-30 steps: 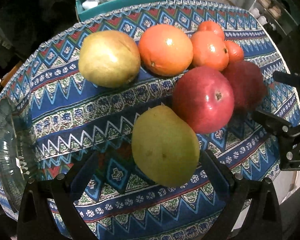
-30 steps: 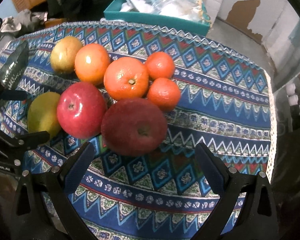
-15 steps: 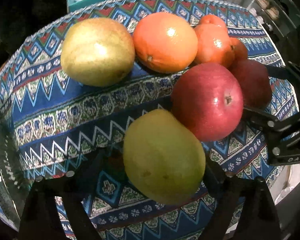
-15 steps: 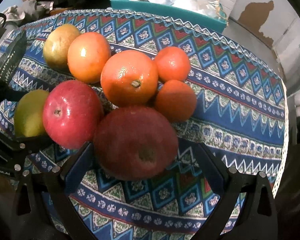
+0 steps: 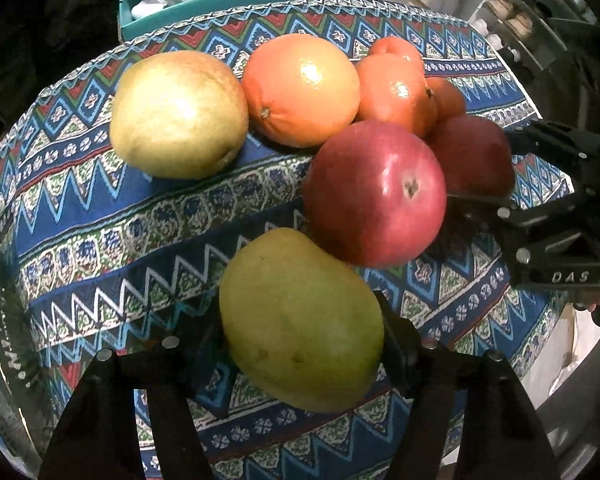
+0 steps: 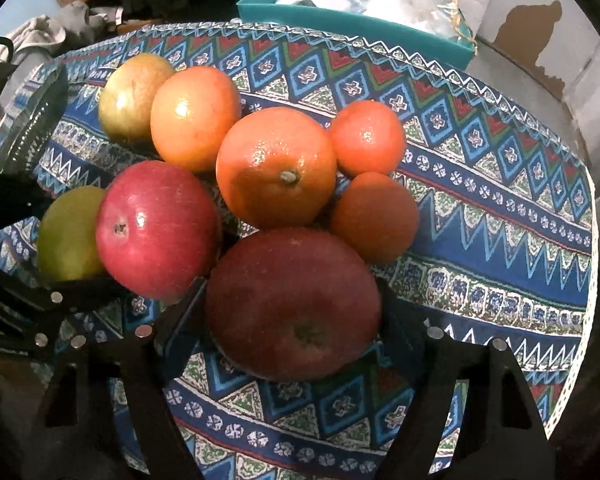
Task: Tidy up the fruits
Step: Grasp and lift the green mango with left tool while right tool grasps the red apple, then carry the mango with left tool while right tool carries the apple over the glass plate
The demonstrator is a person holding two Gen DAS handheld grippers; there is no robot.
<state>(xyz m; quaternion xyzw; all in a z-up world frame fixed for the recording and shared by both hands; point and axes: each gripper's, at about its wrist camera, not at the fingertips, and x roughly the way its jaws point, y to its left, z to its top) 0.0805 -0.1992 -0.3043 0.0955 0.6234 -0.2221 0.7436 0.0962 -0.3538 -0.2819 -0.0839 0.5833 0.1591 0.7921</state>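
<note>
Several fruits lie clustered on a patterned cloth. My left gripper is closed around a green-yellow mango, its fingers touching both sides. The mango also shows in the right wrist view. My right gripper is closed around a dark red apple, fingers against both sides. That apple shows in the left wrist view. A bright red apple sits between the two held fruits. A yellow pear and several oranges lie behind.
A clear glass bowl stands at the left table edge, also in the right wrist view. A teal box with plastic bags sits beyond the far edge. The cloth's right part is bare.
Both grippers moved forward and their fingers closed in: the left onto the mango, the right onto the dark red apple. The fruits stayed in place.
</note>
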